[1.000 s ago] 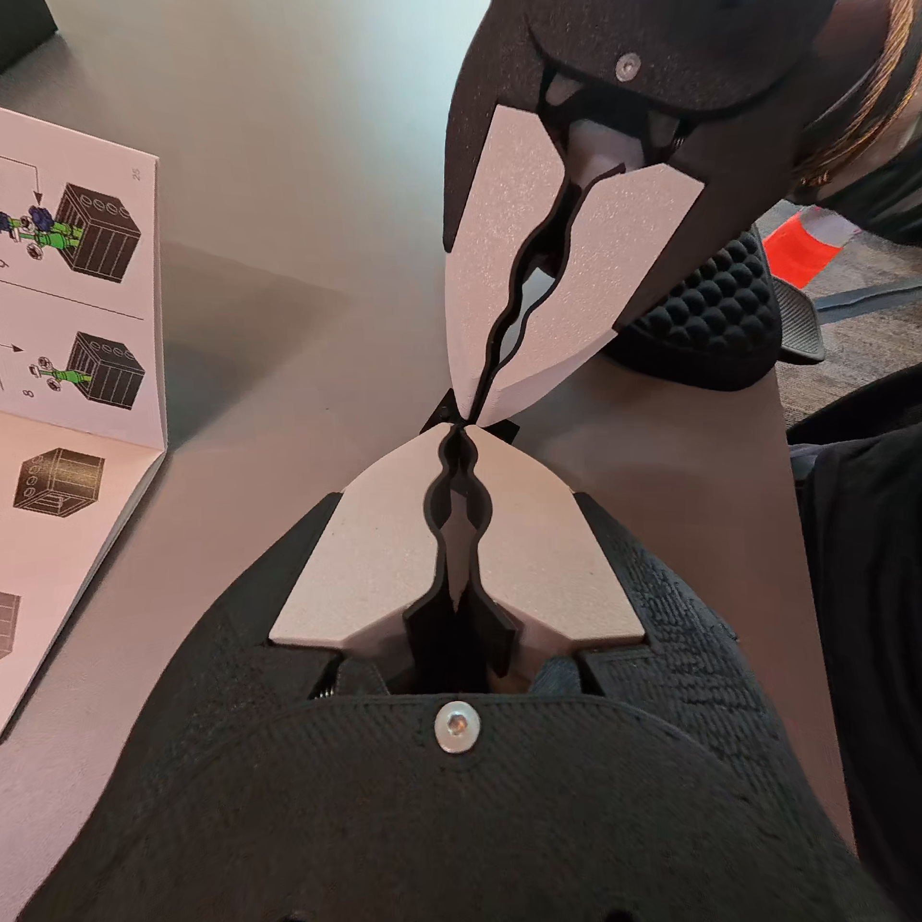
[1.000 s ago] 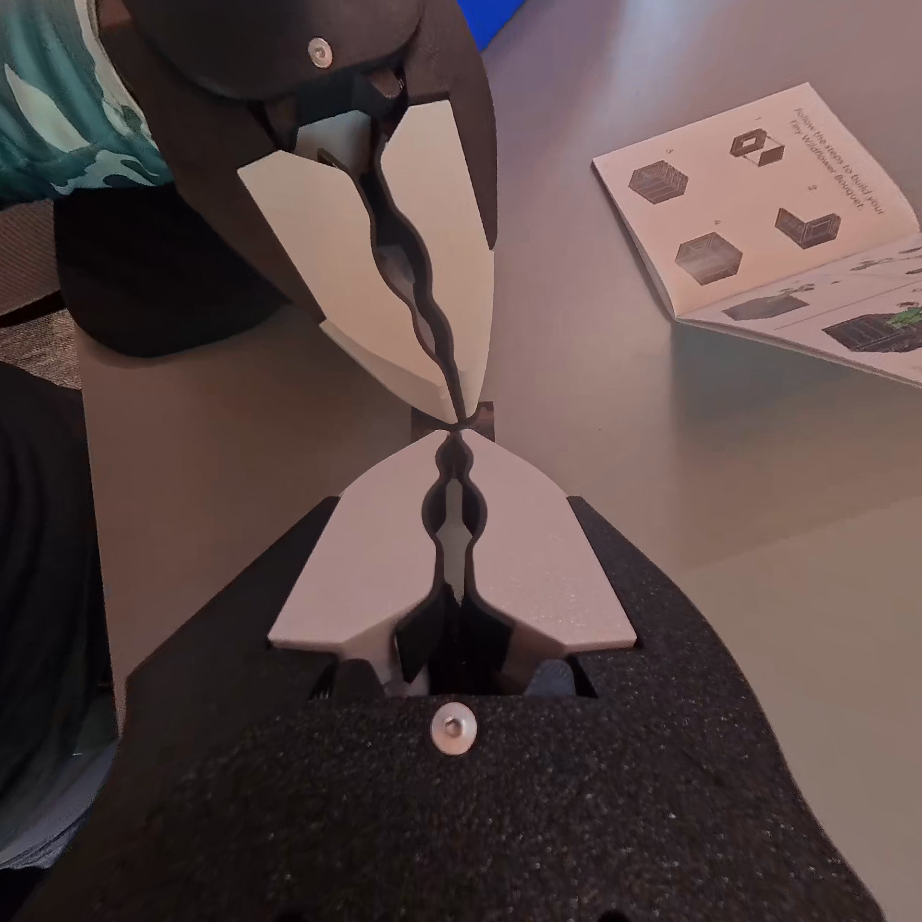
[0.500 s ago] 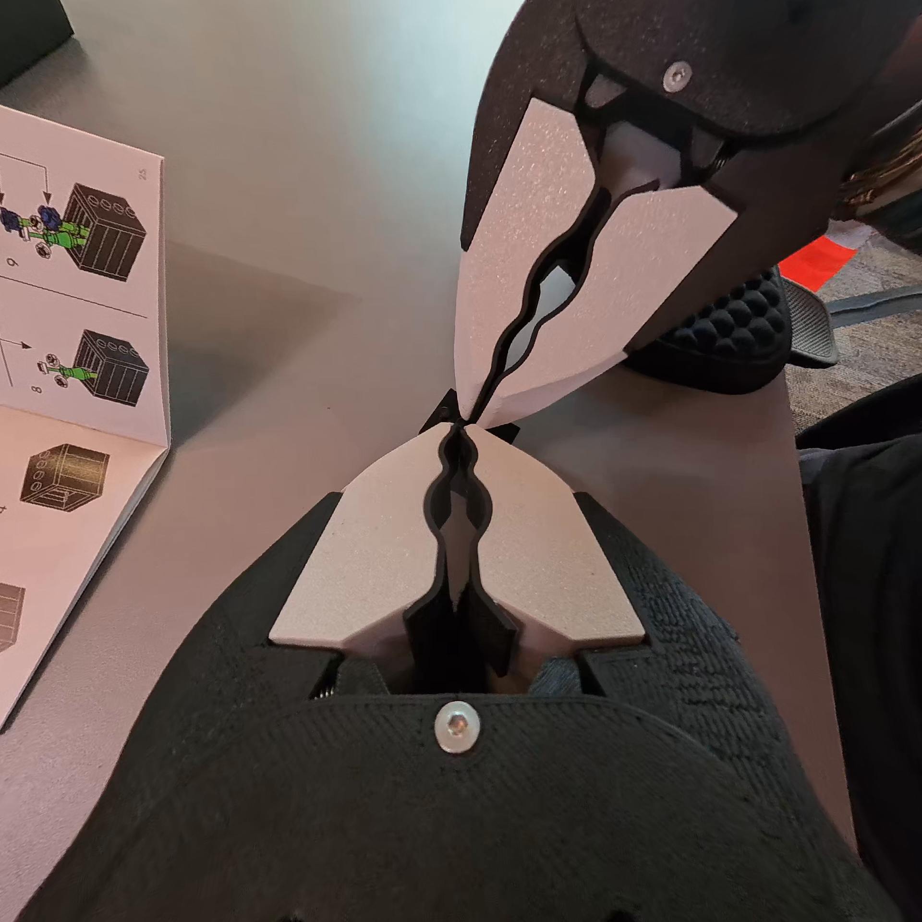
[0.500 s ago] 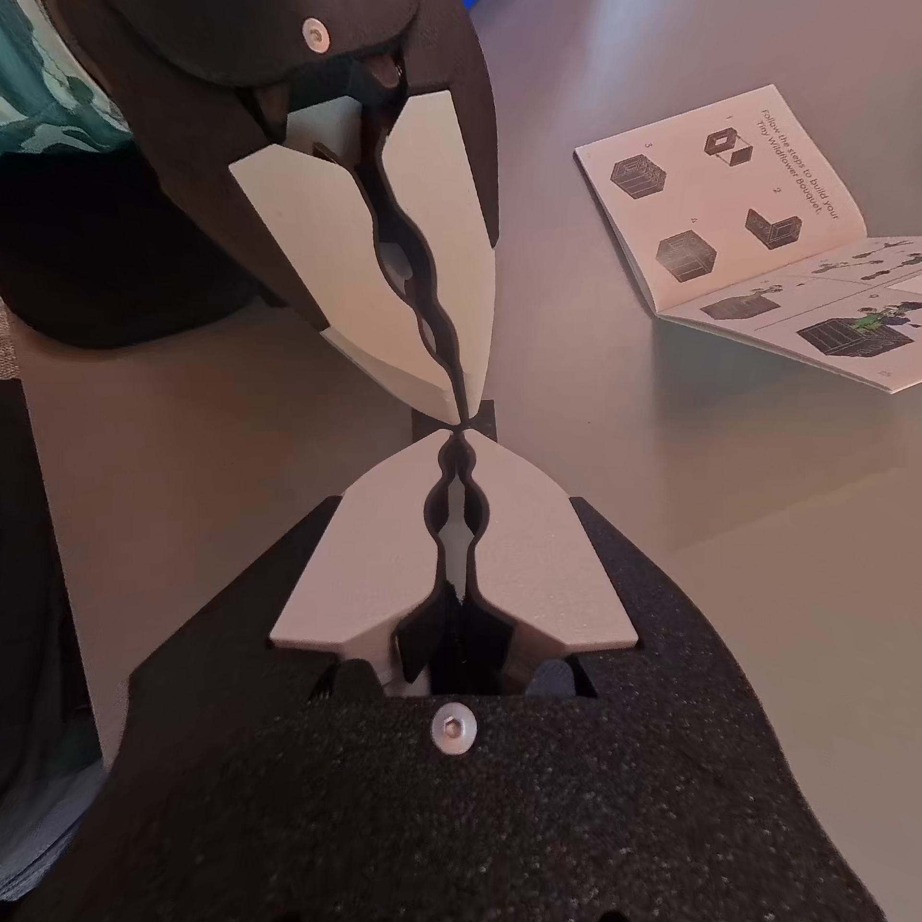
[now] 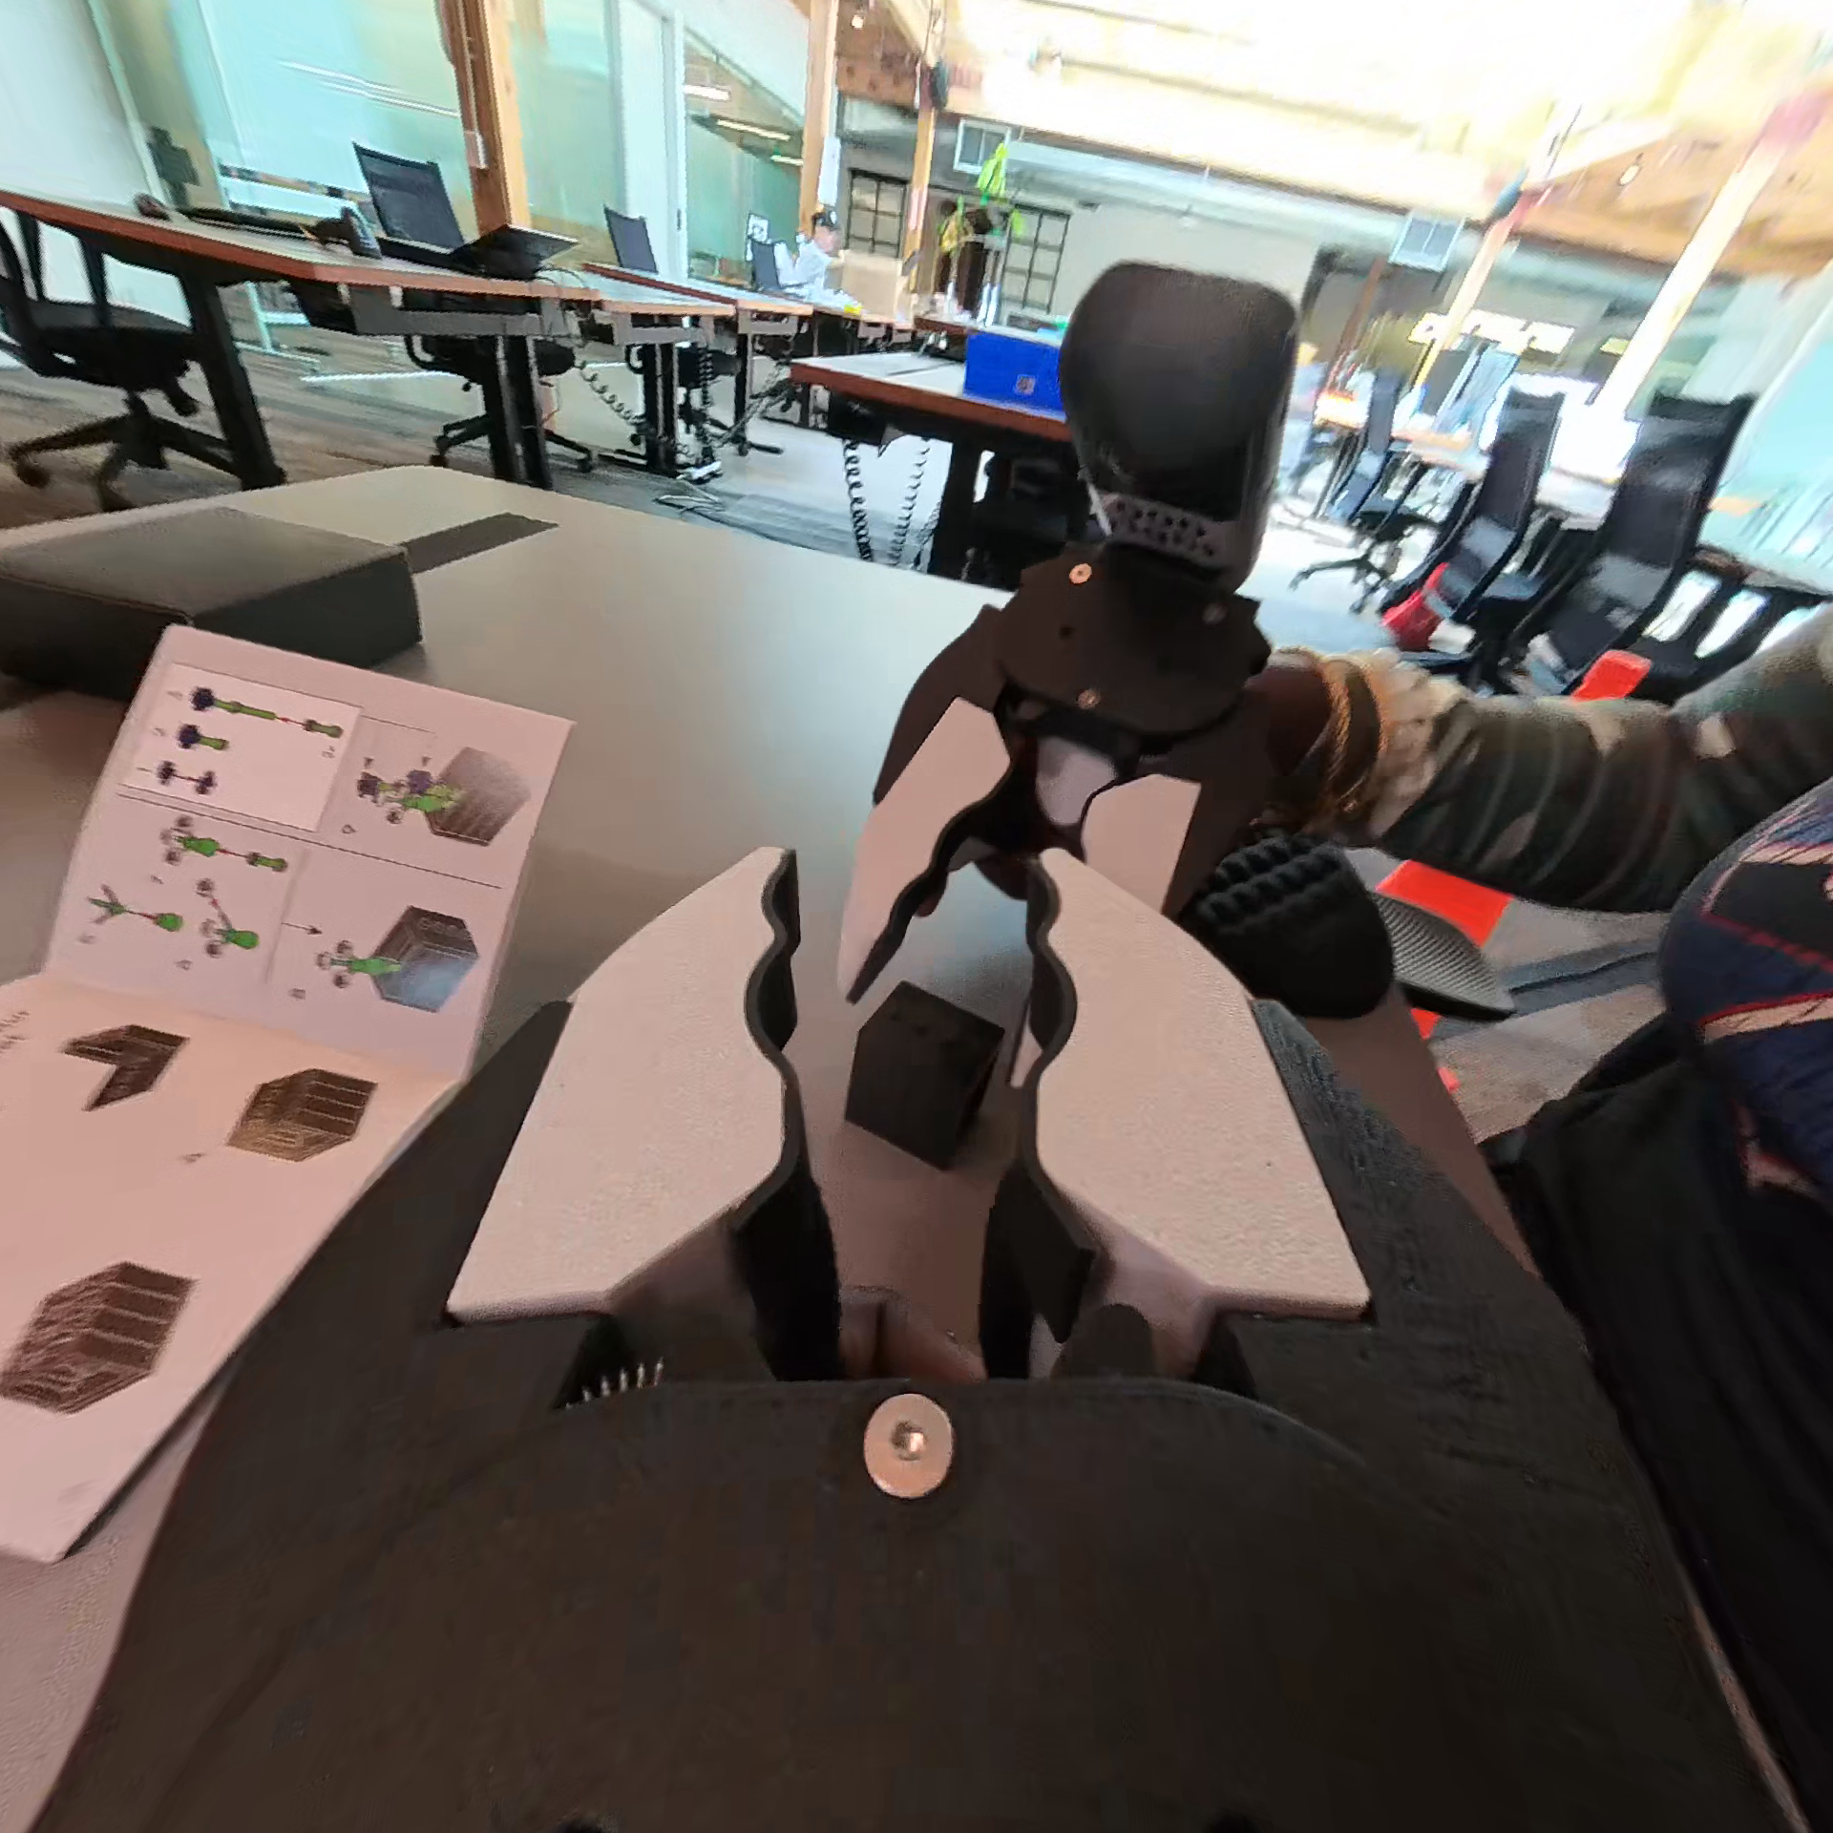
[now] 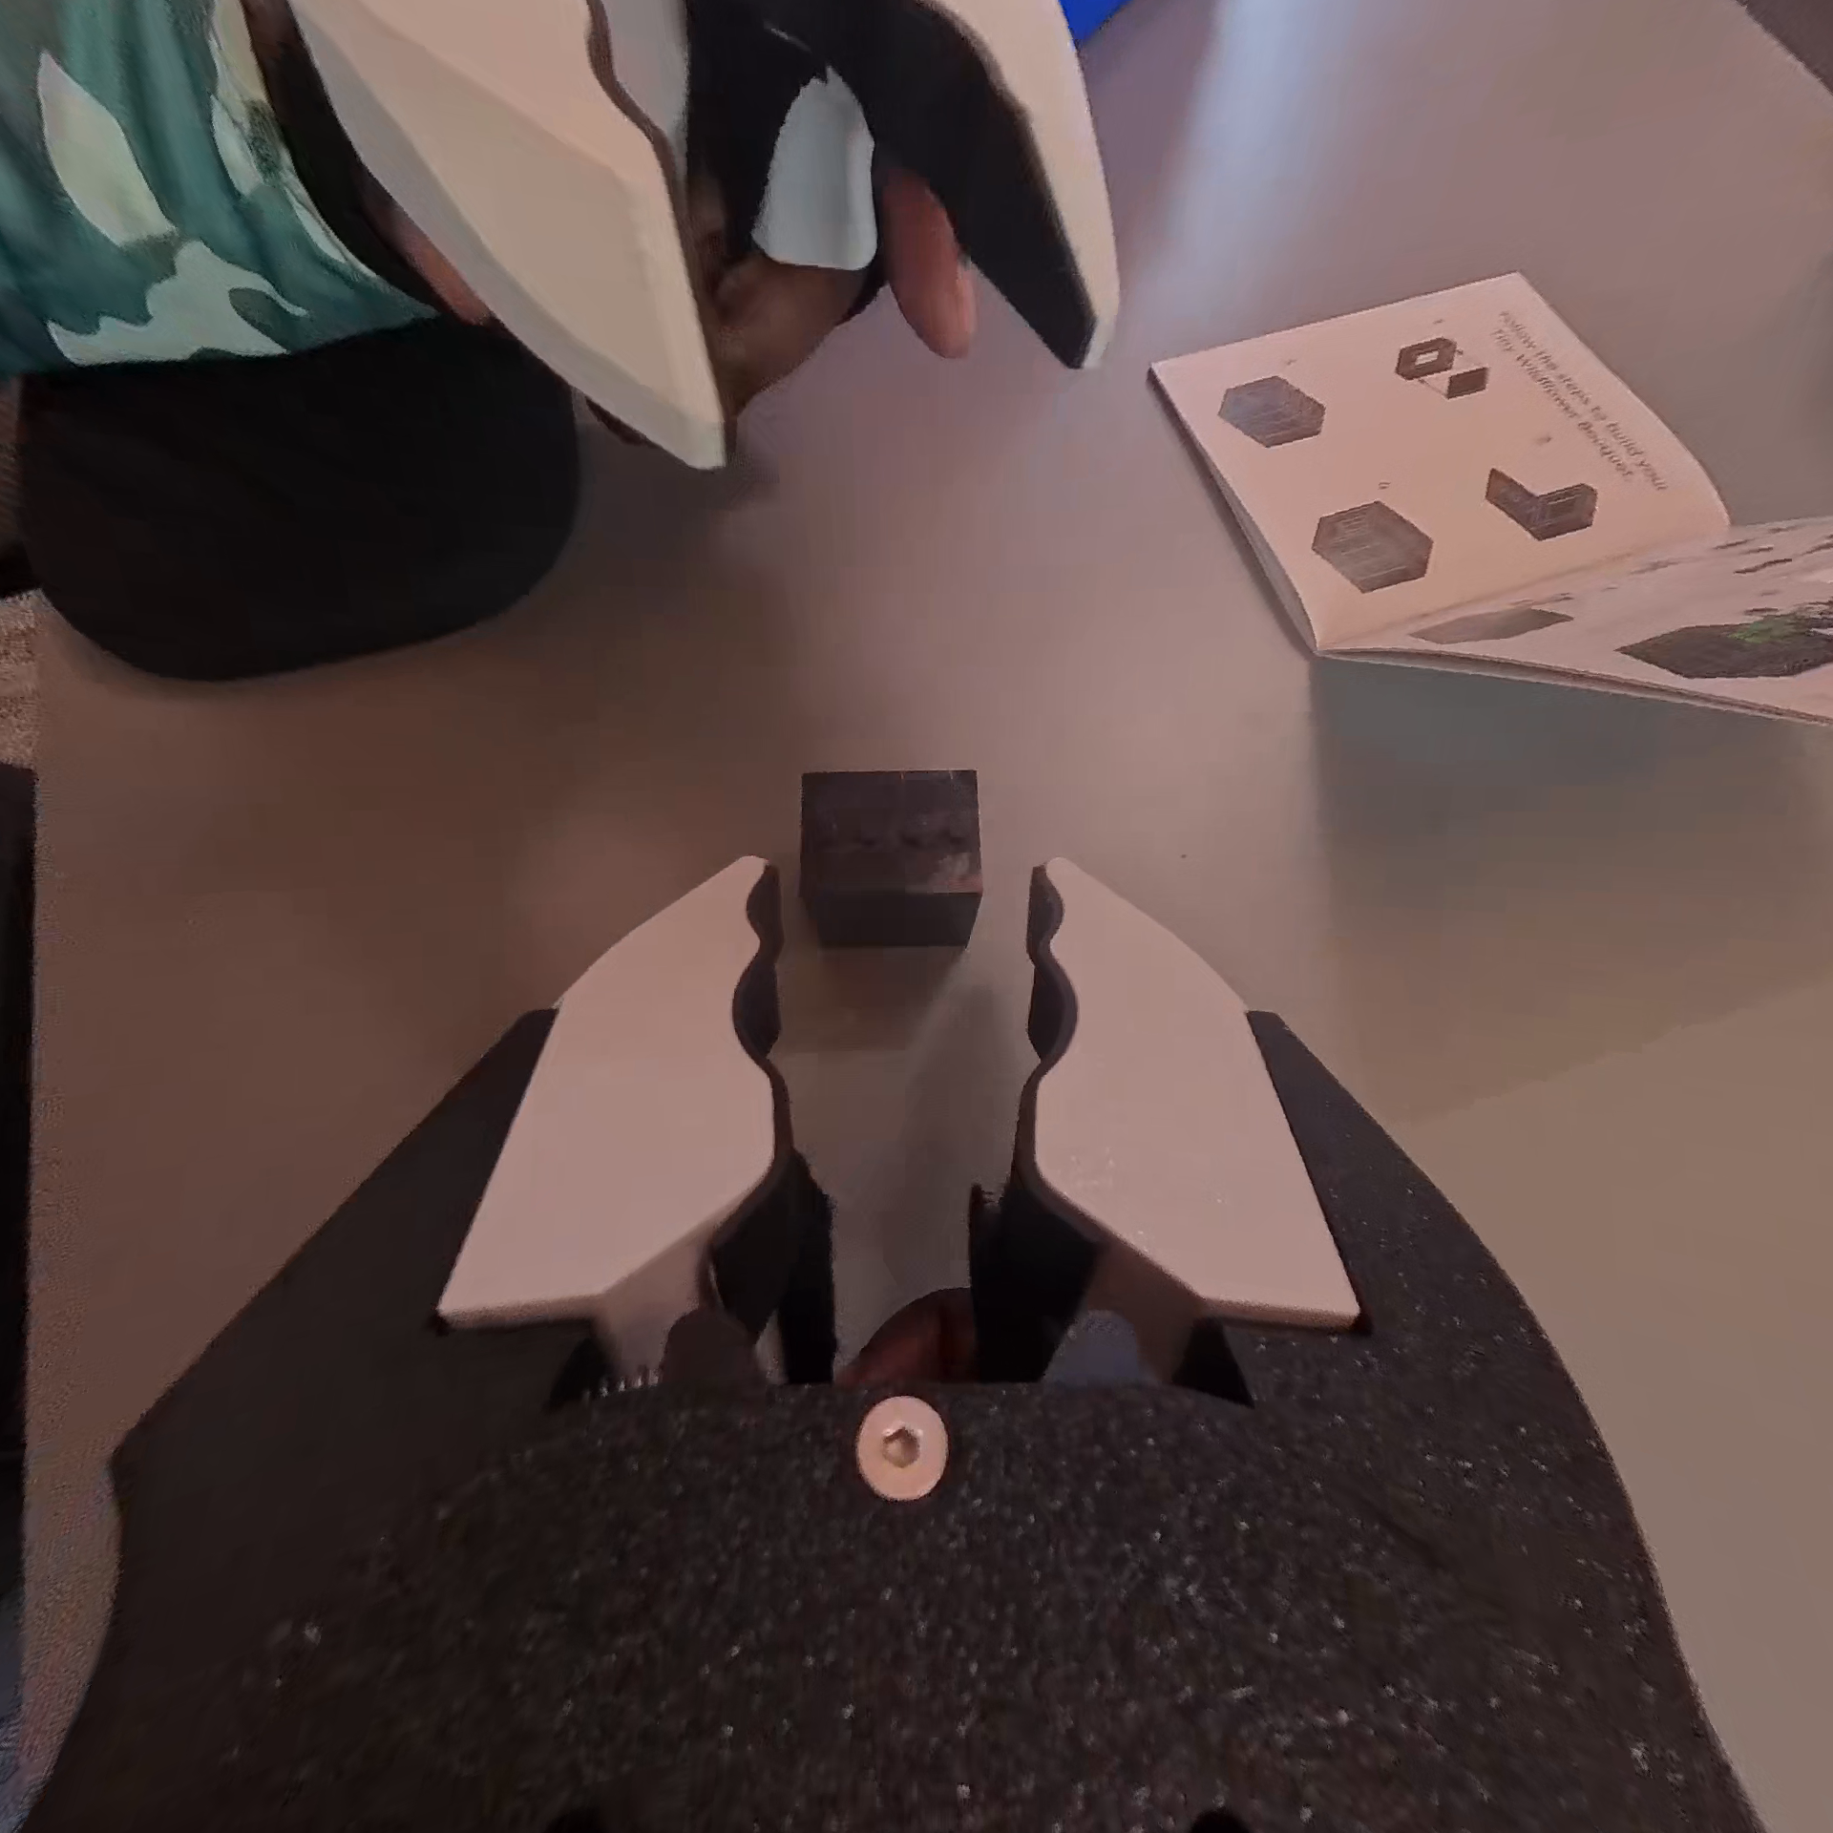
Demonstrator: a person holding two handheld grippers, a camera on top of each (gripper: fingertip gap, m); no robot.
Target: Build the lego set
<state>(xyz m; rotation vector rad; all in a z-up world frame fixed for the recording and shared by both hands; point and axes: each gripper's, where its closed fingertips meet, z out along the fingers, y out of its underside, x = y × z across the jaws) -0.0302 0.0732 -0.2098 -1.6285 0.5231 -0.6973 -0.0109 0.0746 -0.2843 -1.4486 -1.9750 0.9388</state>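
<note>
A small black lego cube (image 5: 922, 1076) stands free on the grey table (image 5: 694, 674). My left gripper (image 5: 917, 893) is open and empty, with its fingers on either side of the cube and just short of it. My right gripper (image 5: 992, 893) faces it from beyond the cube, open and raised off the table. In the right wrist view the cube (image 6: 890, 823) sits just ahead of my open right gripper (image 6: 903, 883), touching neither finger. The left gripper (image 6: 898, 407) hangs open above and beyond the cube.
An open instruction booklet (image 5: 278, 893) lies left of the cube and also shows in the right wrist view (image 6: 1468, 496). A flat black box (image 5: 198, 585) sits at the far left. A person's sleeved arm (image 5: 1537, 774) and a black padded armrest (image 5: 1280, 932) are at the right table edge. My right fingertips sit around 8 centimeters from my left ones.
Both grippers were shut tip to tip on the black cube. Both have now opened and drawn apart, leaving the cube standing on the table. The left view has tilted up.
</note>
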